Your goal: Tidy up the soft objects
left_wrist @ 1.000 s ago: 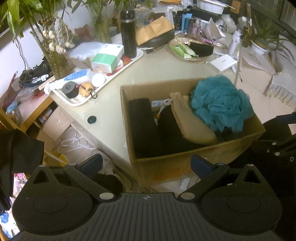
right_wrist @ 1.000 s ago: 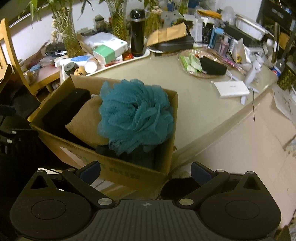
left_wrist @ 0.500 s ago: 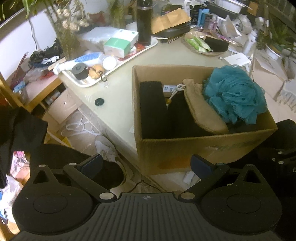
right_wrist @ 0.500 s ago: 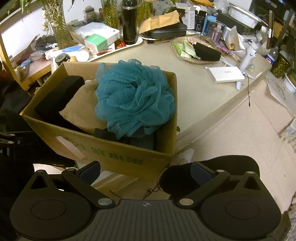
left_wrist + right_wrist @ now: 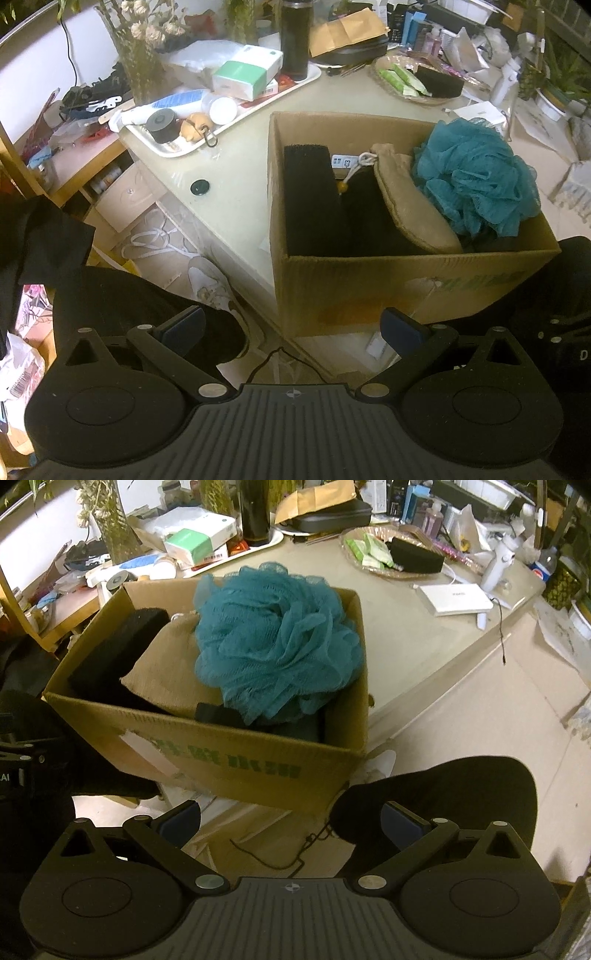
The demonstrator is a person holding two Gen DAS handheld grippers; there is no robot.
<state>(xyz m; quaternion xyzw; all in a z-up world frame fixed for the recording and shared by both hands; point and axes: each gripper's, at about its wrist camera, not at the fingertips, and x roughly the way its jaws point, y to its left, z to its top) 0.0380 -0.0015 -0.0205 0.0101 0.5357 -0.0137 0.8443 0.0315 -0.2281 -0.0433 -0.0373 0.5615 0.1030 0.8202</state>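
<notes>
Your left claw (image 5: 293,326) and right claw (image 5: 291,821) hang wide and empty before the cardboard box (image 5: 406,284) holding the teal pouf (image 5: 277,638).

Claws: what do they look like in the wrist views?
Both match. The left claw and right claw each have blue finger pads on black linkage arms with silver pivot pins, two round black housings, and a ribbed grey centre plate bearing a small crosshair mark.
</notes>
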